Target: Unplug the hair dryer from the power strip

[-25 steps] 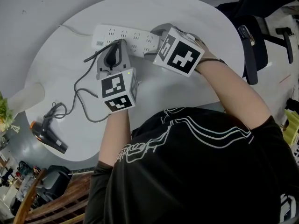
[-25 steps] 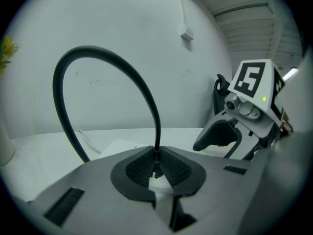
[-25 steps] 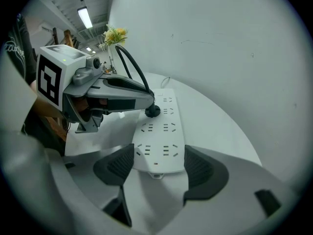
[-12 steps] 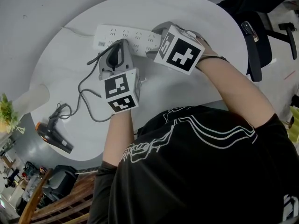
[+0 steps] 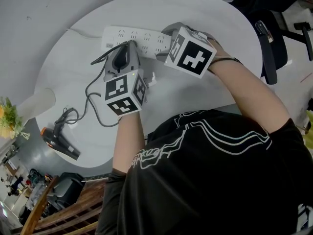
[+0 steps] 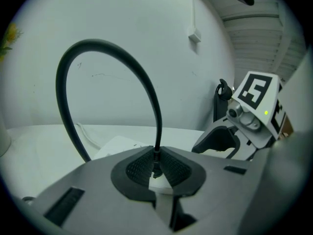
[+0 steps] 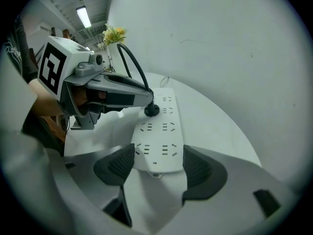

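Nearest the person, at the left rim of the round white worktop [image 5: 205, 97], the hair dryer [image 5: 55, 140] lies on its side. It is dark and matte, with an orange accent at one end, and sits well apart from both tools. Its thin black cord [image 6: 98, 45] runs in slack loops across the smooth worktop, then rises in a stiff rubbery arch.

That arch comes down into the left tool [image 6: 156, 169]. Its jaws are closed narrow, and its 2 black cross-hatched pads [image 6: 134, 168] pinch the cord's ribbed collar where it joins the plug [image 7: 151, 110]. Gripping that low probably lets the pull act on the plug body and not on the flex. The plug is a small round black moulding and it appears seated in its socket, so the unplugging looks not yet done.

Just beyond and to the right, the right tool [image 7: 159, 166] stands wide. Its textured pads [image 7: 115, 164] are set against the 2 long sides of the power strip [image 7: 159, 141] at its rounded near end. I judge this is to keep the strip from lifting or sliding during the pull.

The strip is a long, flat, glossy white plastic bar with rows of slotted sockets, and it lies along the far part of the worktop. Its own pale lead runs off toward the far left edge.
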### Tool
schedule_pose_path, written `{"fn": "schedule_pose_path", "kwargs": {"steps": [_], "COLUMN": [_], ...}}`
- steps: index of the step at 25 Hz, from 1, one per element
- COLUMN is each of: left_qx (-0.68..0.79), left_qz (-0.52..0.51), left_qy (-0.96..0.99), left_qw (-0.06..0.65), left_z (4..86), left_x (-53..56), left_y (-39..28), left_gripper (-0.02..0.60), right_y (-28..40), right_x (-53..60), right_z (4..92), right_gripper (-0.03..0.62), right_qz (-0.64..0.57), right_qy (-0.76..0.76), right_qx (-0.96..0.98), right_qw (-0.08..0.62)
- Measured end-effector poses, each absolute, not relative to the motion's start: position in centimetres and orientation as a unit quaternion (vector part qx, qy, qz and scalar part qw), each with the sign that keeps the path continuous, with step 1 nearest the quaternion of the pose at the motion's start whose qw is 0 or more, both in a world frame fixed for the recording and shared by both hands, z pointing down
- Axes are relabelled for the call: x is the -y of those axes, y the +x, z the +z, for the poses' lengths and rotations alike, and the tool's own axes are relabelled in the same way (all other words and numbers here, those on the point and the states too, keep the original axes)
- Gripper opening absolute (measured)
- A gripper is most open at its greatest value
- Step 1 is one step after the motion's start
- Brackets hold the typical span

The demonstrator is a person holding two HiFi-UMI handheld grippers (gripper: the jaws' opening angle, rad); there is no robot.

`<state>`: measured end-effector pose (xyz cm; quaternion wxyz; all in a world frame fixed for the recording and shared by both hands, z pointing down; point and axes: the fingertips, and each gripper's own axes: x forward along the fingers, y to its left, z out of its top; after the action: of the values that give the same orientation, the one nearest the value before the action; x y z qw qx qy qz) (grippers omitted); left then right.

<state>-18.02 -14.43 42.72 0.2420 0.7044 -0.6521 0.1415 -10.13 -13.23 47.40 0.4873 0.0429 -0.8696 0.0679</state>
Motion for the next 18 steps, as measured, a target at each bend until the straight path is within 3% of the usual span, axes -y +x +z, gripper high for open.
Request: {"fn": "schedule_pose_path", "kwargs": {"steps": [8, 18], "left_qx": [0.644, 0.649], "left_qz": [0.198, 0.159], "left_qy": [0.711, 0.701], "left_qw": [0.202, 0.249], "left_z": [42.29, 42.64], "left_x": [14.31, 14.24], "left_y": [-17.55, -17.97], "left_gripper": [0.037, 0.038], "right_y": [-10.22, -10.31], "right_x": [13.01, 12.98], "right_z": [47.41, 47.47], "right_gripper": [0.278, 0.279], "right_qz": [0.073, 0.065], "right_qy": [0.036, 0.041], "right_qx": [0.865, 0.866], "right_qw": [0.495, 0.494]}}
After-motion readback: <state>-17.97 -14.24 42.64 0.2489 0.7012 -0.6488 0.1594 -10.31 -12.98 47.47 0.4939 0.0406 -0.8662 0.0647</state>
